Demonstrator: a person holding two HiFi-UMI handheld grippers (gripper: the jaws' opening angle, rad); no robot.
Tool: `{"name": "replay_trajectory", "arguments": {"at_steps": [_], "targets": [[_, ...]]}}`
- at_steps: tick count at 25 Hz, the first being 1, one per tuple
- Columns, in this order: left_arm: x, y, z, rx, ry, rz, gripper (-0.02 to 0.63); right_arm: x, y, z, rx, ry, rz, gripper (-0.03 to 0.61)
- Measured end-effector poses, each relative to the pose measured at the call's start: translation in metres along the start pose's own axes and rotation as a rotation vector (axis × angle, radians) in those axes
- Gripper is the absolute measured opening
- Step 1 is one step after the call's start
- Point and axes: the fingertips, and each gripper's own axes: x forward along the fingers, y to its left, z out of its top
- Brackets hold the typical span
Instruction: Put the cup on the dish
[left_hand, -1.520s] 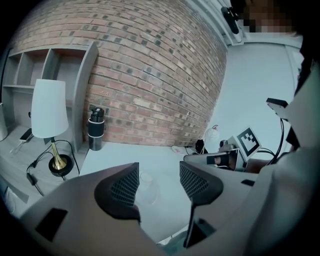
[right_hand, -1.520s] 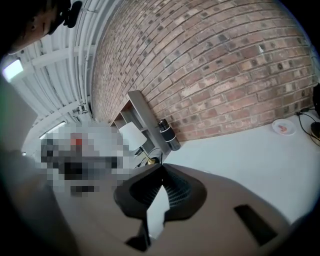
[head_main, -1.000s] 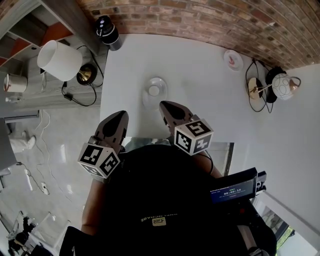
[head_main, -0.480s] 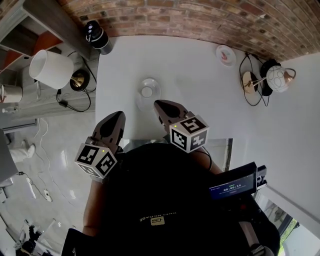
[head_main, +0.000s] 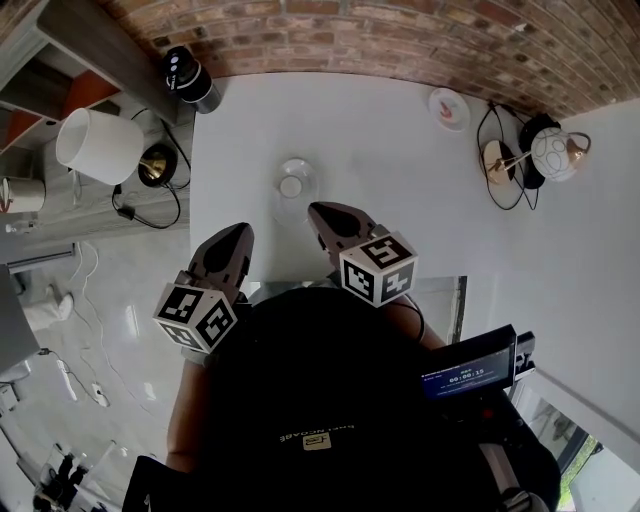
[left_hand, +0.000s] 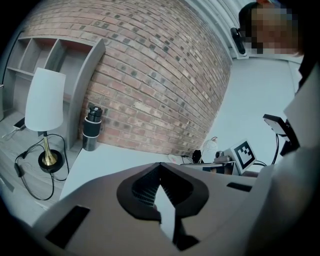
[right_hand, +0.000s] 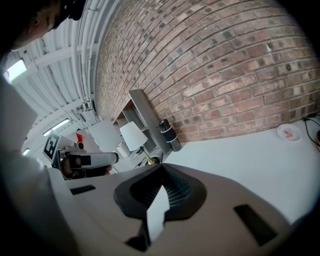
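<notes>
Two jaws clenched empty, we see: left gripper (head_main: 240, 230); right gripper (head_main: 318, 210); cup (head_main: 292, 186) sits on dish (head_main: 312, 174).

Black-and-white square markers (patterns, no letters) are carried on the cubes of the left gripper (head_main: 238, 232) and the right gripper (head_main: 318, 210). Timer-like digits are shown on a small screen (head_main: 467, 377), too small to be read surely. A line of print is seen on the black garment (head_main: 318, 437), but it cannot be made out.
</notes>
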Motion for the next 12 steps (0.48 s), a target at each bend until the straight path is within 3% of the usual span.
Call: {"name": "replay_trajectory", "arguments": {"at_steps": [5,12], "targets": [[0.000,0.000,0.004,-0.044,-0.022,-0.052,0.006,0.001,-0.001,0.001,-0.003,-0.002,-0.004,0.005],[-0.003,0.013,0.004,-0.205,-0.075,-0.058,0.006,-0.001,-0.004,0.001,0.006,-0.004,-0.012,0.005]]}}
